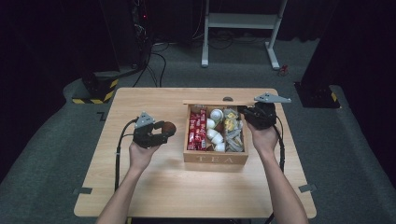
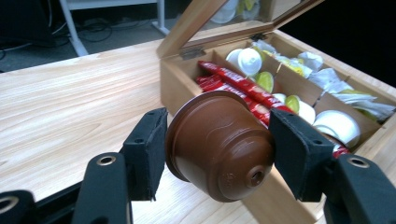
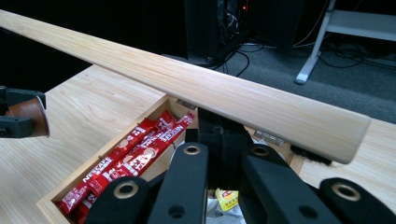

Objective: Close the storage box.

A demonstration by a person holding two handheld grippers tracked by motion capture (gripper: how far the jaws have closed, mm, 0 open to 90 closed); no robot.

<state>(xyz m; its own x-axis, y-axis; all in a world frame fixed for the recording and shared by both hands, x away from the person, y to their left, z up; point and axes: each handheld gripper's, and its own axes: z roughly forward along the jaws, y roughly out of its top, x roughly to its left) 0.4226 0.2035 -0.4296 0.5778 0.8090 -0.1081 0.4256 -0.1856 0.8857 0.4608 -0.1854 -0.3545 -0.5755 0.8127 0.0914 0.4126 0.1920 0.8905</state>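
- Two tools were at work around the tea box (image 1: 215, 159), which sat on the worktop (image 1: 154, 186).
- One bad thing could have happened: the brown coffee pod (image 2: 219, 145) could have slipped out and rolled off the worktop, because it is round and smooth and was pinched only by its sides.
- Another bad thing: the lid (image 3: 196, 88) could have dropped shut on the box if the right tool let go.
- The left tool (image 1: 161, 132) was closed on the pod, with one pad on each side, and held it in the air just left of the box.
- The right tool (image 1: 254, 116) was at the back right corner of the box, pressed against the lid's edge, holding the lid up.
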